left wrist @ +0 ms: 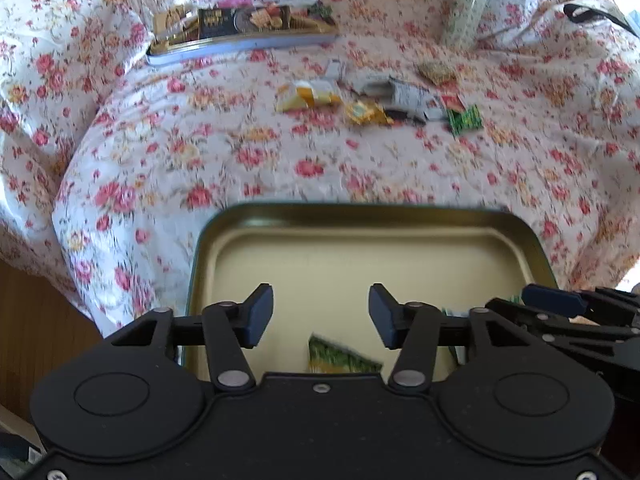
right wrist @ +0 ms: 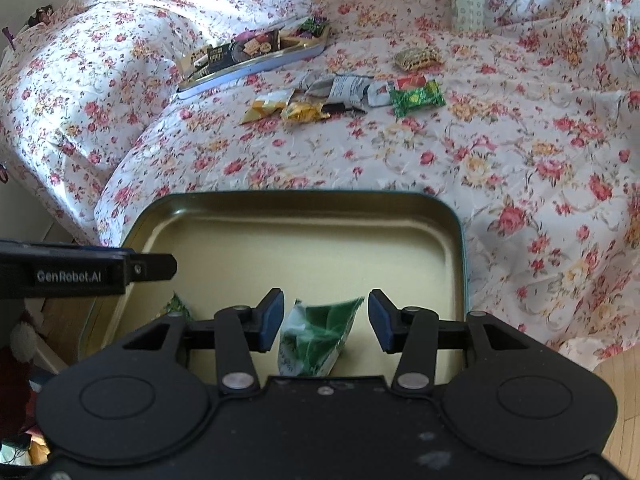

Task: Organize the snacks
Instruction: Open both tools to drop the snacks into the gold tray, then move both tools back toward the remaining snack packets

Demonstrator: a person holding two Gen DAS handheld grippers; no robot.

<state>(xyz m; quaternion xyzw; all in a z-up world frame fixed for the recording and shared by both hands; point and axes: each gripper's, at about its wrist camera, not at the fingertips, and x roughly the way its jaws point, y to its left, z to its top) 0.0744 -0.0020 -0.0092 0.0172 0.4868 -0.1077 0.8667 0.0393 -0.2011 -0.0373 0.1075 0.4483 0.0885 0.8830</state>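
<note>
An open gold-lined tin (left wrist: 360, 216) (right wrist: 280, 200) lies at the near edge of a floral bedspread. My left gripper (left wrist: 320, 312) hovers over it, open, nothing between its fingers; a green-and-yellow snack packet (left wrist: 340, 356) lies in the tin just below. My right gripper (right wrist: 326, 320) is over the same tin, jaws apart. A green packet (right wrist: 316, 340) stands between the pads without being pressed. Another small green packet (right wrist: 176, 306) lies at the tin's left. Loose snacks sit farther up the bed: a yellow packet (left wrist: 308, 96), a gold one (left wrist: 366, 112), a silver wrapper (left wrist: 404, 94), a green one (right wrist: 416, 98).
A second flat tin (left wrist: 240, 40) (right wrist: 256, 64) filled with snacks rests at the back left of the bed. A pale patterned bottle (left wrist: 466, 8) stands at the back right. Wooden floor (left wrist: 40, 320) shows beyond the bed's edge on the left.
</note>
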